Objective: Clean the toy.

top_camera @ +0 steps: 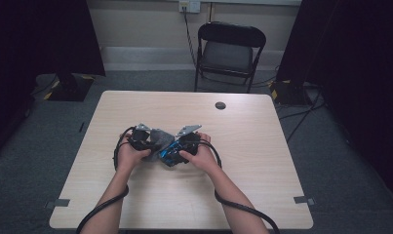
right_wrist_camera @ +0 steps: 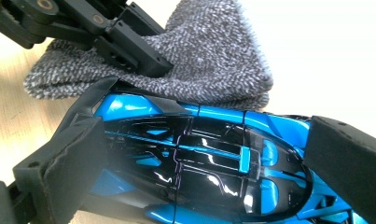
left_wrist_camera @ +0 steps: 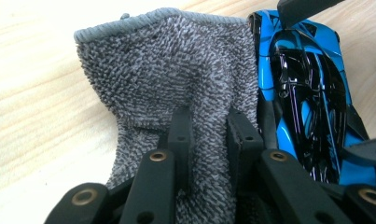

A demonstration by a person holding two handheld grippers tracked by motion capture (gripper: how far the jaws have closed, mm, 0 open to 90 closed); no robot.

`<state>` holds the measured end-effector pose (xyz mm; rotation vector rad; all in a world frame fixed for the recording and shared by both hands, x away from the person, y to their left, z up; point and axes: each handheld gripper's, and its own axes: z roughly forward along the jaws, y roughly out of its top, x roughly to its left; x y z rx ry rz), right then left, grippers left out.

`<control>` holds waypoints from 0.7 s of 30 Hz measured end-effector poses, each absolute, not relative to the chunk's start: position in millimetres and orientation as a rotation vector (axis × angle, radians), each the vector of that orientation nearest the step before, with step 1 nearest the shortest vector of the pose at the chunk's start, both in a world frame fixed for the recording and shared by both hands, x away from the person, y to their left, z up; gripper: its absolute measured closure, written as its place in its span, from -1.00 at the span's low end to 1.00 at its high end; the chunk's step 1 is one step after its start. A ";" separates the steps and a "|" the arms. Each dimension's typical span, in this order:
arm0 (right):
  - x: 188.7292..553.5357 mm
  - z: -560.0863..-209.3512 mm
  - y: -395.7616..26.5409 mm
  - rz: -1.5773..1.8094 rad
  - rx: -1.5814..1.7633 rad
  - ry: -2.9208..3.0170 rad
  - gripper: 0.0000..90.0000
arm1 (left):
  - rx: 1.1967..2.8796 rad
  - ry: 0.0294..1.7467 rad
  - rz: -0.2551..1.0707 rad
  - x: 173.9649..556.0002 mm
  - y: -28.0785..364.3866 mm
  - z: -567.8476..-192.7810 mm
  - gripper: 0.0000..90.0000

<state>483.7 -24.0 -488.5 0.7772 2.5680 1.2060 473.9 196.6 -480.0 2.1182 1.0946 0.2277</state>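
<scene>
wiping step: left gripper (left_wrist_camera: 208,135) pinches grey cloth (left_wrist_camera: 176,70), pressed at 9 o'clock of blue toy car (right_wrist_camera: 199,163); right gripper (right_wrist_camera: 213,168) clamps car on tabletop (top_camera: 243,122). next: drag cloth over bodywork, car kept steady.

Light wood counter (top_camera: 262,161), square top, rounded corners. Dark round cable port (top_camera: 220,105) in counter top near far edge, right of centre. Black folding chair (top_camera: 229,51) beyond counter's far edge, facing it. Wall socket (top_camera: 189,6) behind chair, black cord hanging beside it. Tape marks (top_camera: 57,203) on grey carpet at counter's near corners. Black stand base (top_camera: 69,87) off counter's far-left corner; dark curtains both sides; cables on floor past counter's right-far corner.
</scene>
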 end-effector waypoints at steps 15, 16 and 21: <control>483.5 -488.7 -24.0 1.209 0.778 2.564 -1.00 | 2.102 1.110 0.198 457.1 208.9 -479.9 0.68; 483.4 -488.6 -23.8 1.208 0.779 2.565 -1.00 | 2.098 1.113 0.197 455.4 209.1 -479.8 0.68; 483.4 -488.7 -23.9 1.209 0.779 2.564 -1.00 | 2.100 1.106 0.189 449.0 213.6 -479.3 0.68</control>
